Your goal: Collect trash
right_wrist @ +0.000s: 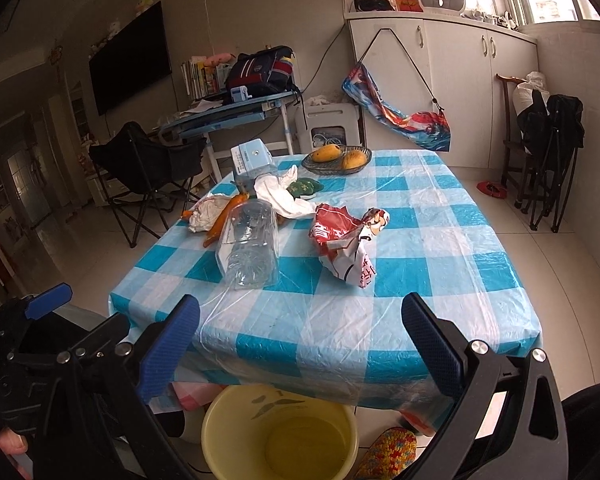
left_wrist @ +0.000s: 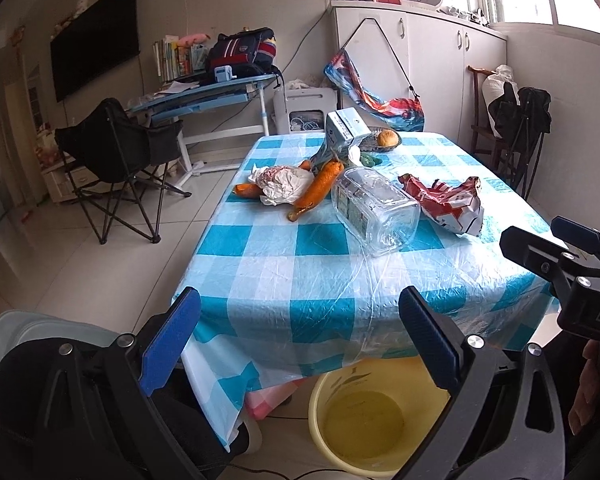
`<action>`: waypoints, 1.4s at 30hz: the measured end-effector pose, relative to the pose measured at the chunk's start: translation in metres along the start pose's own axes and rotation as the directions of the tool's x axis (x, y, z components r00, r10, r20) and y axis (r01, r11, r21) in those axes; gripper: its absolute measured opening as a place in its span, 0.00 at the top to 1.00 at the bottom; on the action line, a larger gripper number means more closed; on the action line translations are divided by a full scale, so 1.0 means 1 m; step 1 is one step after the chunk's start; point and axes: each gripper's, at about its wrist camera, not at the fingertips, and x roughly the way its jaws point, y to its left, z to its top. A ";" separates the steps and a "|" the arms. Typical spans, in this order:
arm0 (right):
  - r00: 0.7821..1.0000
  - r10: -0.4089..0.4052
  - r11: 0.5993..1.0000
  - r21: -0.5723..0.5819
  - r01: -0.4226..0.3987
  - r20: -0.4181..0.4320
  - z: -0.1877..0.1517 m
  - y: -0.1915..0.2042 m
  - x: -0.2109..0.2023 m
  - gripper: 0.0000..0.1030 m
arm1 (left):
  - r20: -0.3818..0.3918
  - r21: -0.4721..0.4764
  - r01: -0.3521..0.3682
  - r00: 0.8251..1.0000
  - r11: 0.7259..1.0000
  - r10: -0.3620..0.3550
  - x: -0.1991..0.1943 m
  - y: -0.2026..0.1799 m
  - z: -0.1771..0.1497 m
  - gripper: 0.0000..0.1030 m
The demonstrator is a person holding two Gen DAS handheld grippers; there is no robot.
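On the blue-checked table (left_wrist: 300,280) (right_wrist: 420,280) lie a clear plastic bottle (left_wrist: 374,210) (right_wrist: 252,246) on its side, a crumpled red-and-white snack bag (left_wrist: 448,204) (right_wrist: 346,240), carrots (left_wrist: 318,188) (right_wrist: 224,216), crumpled white wrappers (left_wrist: 282,184) (right_wrist: 208,212) and a blue-white carton (left_wrist: 344,130) (right_wrist: 250,162). A yellow bucket (left_wrist: 364,420) (right_wrist: 280,436) stands on the floor under the near table edge. My left gripper (left_wrist: 300,344) is open and empty before the edge. My right gripper (right_wrist: 300,344) is open and empty too.
A wire bowl (right_wrist: 336,160) with yellow fruit (right_wrist: 354,159) sits at the far end, near a green cloth (right_wrist: 306,188). A black folding chair (left_wrist: 116,160) stands left of the table, a desk (left_wrist: 204,96) behind it. White cabinets (left_wrist: 440,60) line the back wall.
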 end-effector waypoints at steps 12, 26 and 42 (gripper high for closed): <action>1.000 0.003 1.000 0.021 -0.004 0.018 0.001 -0.002 -0.004 0.06 | 0.026 -0.015 0.005 1.000 1.000 -0.005 0.000 0.000 0.000 0.07; 1.000 0.008 1.000 0.016 -0.008 0.014 0.002 -0.002 -0.003 0.06 | 0.051 -0.024 0.013 0.999 1.000 -0.011 -0.002 0.000 -0.001 0.07; 1.000 0.007 1.000 0.001 -0.007 0.005 0.000 0.000 0.000 0.06 | 0.051 -0.026 0.013 0.999 1.000 -0.012 -0.002 0.001 -0.001 0.07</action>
